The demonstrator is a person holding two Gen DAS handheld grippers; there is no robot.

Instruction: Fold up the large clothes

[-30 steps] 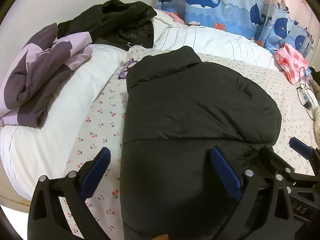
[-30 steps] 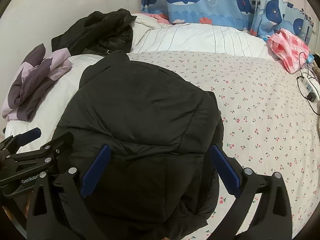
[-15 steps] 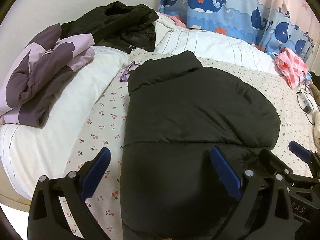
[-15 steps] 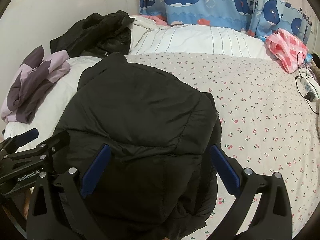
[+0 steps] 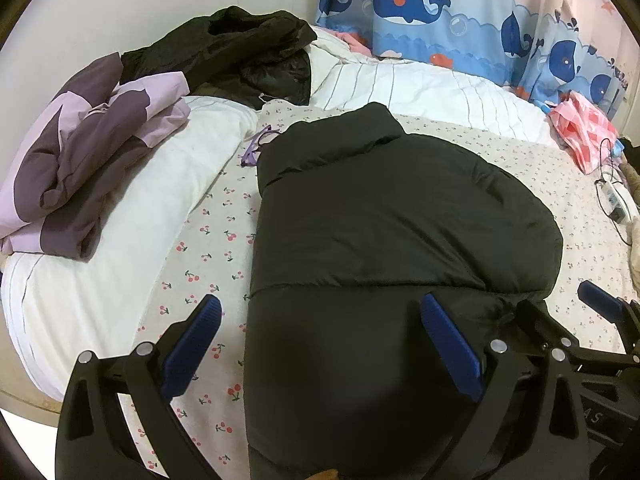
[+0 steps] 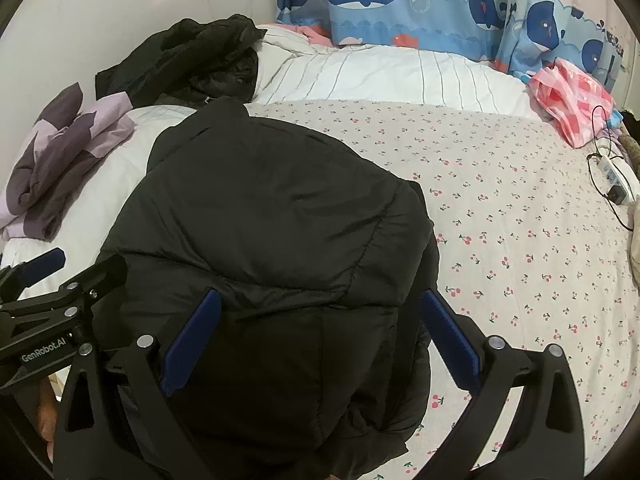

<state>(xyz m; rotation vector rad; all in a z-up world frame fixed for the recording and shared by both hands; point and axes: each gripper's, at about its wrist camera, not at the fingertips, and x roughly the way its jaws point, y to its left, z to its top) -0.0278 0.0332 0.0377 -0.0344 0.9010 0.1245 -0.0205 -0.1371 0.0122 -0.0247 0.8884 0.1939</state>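
You have three garments on the bed (image 6: 500,208): one black jacket (image 5: 380,240) spread flat, one dark coat (image 5: 240,56), one purple top (image 5: 80,152). Your left claw (image 5: 320,344) and right claw (image 6: 320,336) both gape wide, holding nothing.

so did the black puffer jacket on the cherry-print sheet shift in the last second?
No. In the left wrist view the black puffer jacket keeps its collar beside the purple glasses, and its outline is unchanged; only the camera drifted slightly.

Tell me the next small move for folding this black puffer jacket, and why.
Probably lower both open tools, left tool and right tool, onto the near hem of the black jacket and pinch it: sides look folded in, and neither tool holds fabric.
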